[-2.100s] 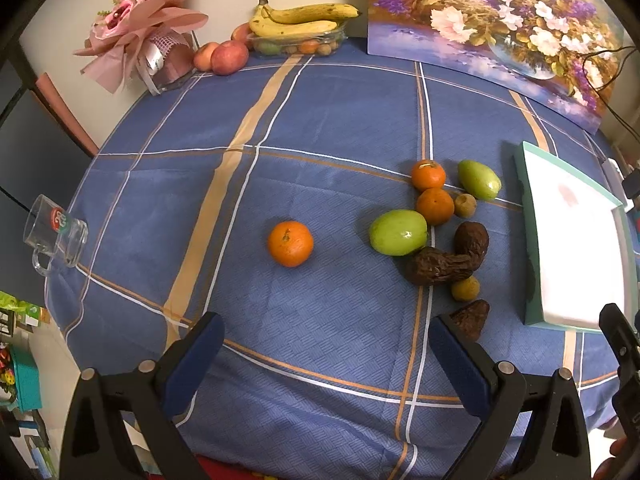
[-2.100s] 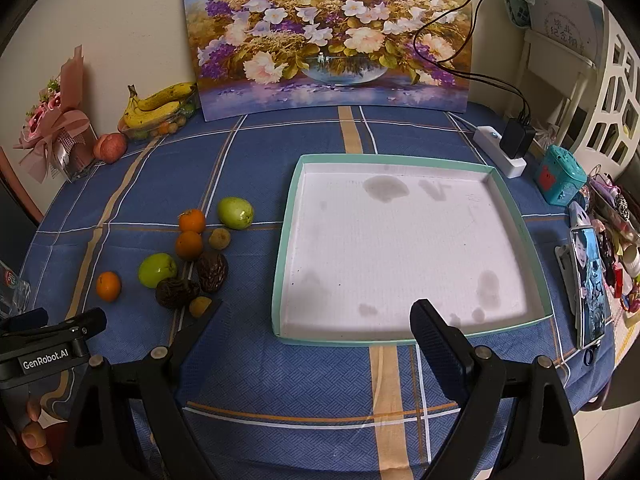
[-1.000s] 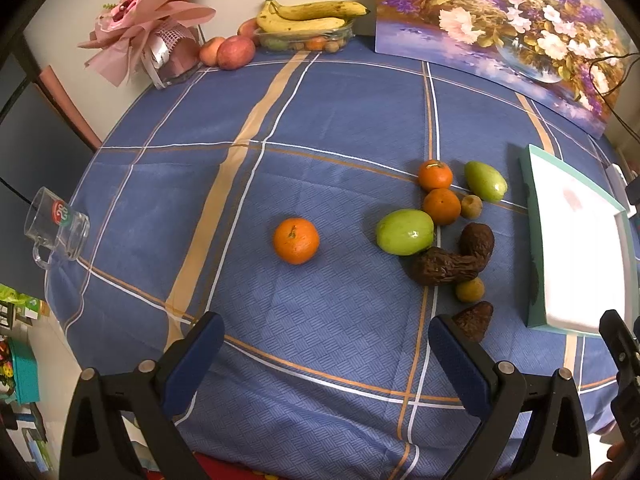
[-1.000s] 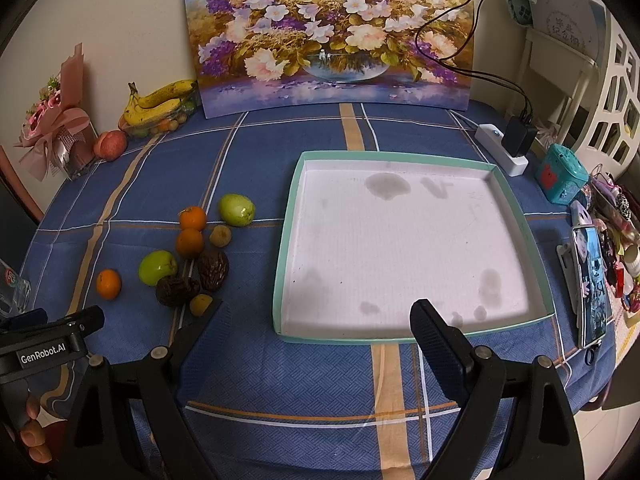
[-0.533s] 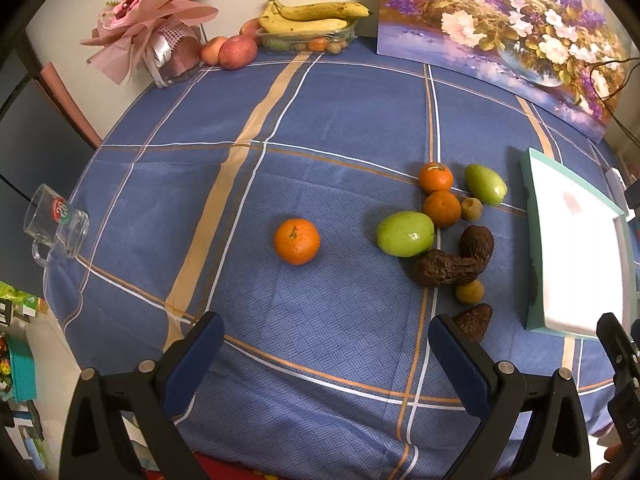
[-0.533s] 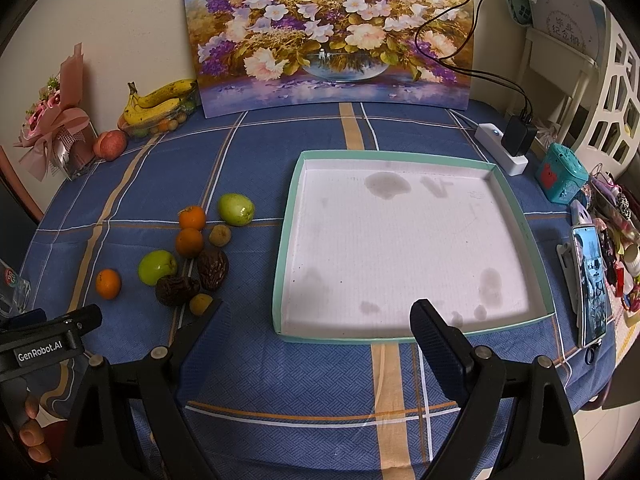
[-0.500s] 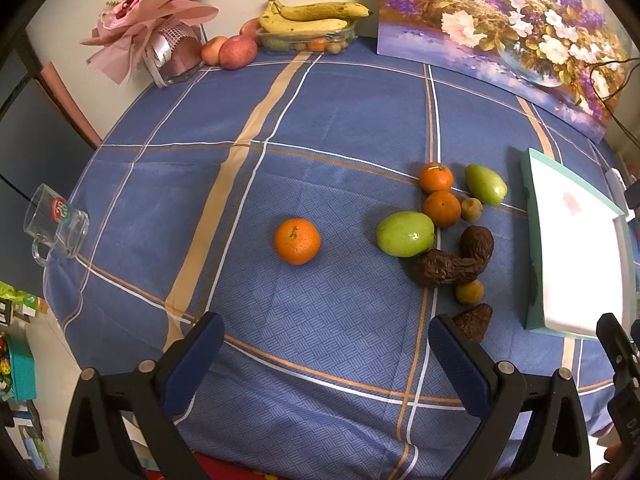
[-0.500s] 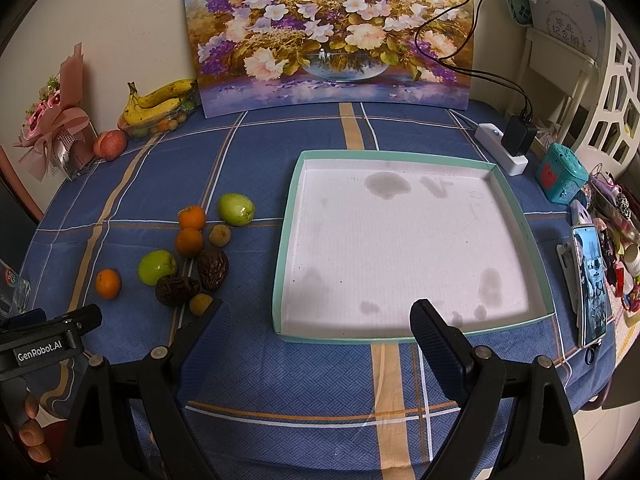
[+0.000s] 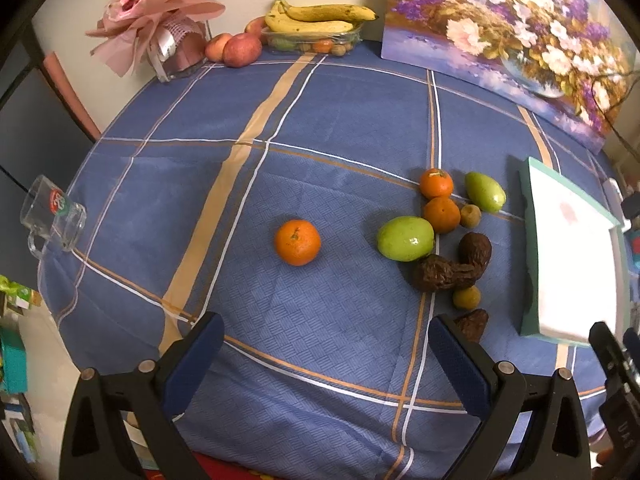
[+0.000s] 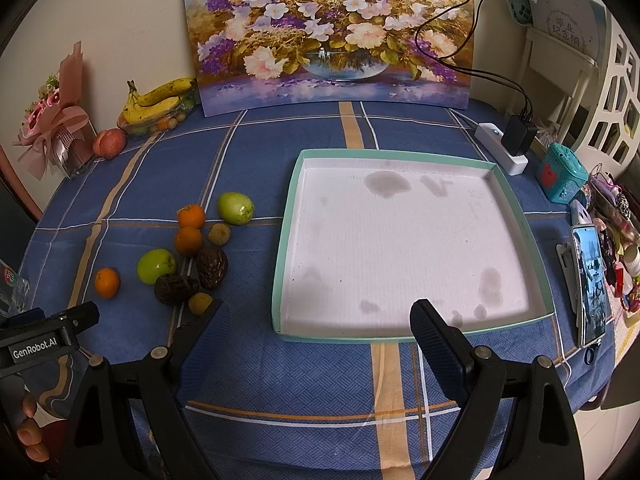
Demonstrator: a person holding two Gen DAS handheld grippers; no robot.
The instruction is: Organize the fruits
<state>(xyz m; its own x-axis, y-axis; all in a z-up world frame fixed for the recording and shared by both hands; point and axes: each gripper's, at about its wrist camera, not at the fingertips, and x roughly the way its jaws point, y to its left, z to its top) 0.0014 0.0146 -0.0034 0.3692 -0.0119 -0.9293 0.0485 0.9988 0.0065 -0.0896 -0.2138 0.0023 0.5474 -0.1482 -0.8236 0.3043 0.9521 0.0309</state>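
Note:
A lone orange lies on the blue tablecloth, ahead of my open, empty left gripper. To its right sits a cluster: two oranges, two green fruits, dark wrinkled fruits and small yellow-brown ones. The white tray with a teal rim is empty; it also shows at the right of the left wrist view. My right gripper is open and empty over the tray's near edge. The cluster lies left of the tray.
A glass mug lies at the table's left edge. Bananas on a fruit box, apples and a pink bouquet stand at the back. A flower painting leans on the wall. A power strip, teal box and phone lie right of the tray.
The left gripper has drifted slightly forward and left, so the fruits sit a little lower and further right in its view. The right gripper has barely moved. Both stay open.

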